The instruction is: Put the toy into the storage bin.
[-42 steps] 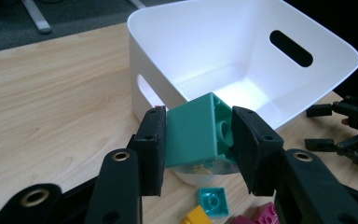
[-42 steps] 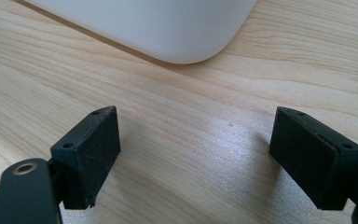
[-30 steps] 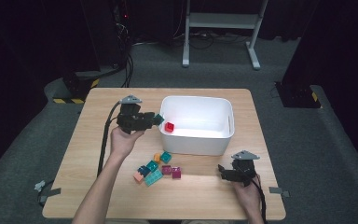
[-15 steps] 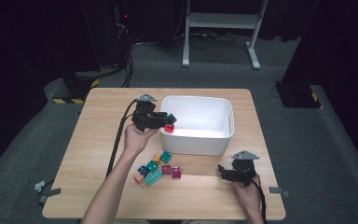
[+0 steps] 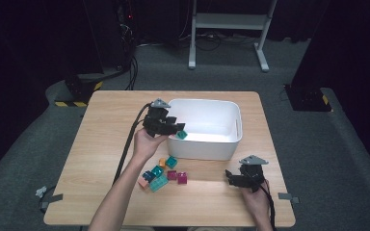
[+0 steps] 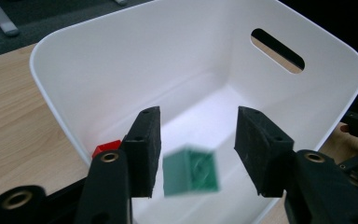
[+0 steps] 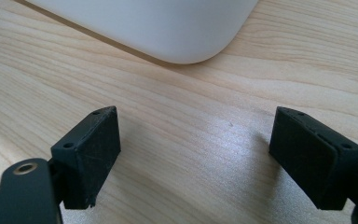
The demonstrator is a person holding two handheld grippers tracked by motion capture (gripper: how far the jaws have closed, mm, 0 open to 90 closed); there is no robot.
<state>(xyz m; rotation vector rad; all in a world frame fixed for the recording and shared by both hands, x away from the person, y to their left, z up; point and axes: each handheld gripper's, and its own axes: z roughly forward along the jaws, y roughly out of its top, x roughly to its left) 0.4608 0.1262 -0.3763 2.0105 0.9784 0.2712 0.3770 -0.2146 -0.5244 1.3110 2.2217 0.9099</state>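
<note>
Your wooden table (image 5: 96,144) carries the white plastic bin (image 5: 207,129) at its middle, and your left gripper (image 5: 177,132) hangs over the bin's near-left rim with its jaws spread apart — the teal block (image 6: 190,171) is blurred between them, touching neither, above the bin's floor. A red block (image 6: 105,148) lies inside by the wall. Your right gripper (image 5: 231,177) rests low near the table's front right, released and holding nothing — the other small blocks (image 5: 163,174) lie in front of the bin.

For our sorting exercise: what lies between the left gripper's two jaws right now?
In the left gripper view, a blurred green block sits between the open jaws, touching neither, above the white bin.
</note>
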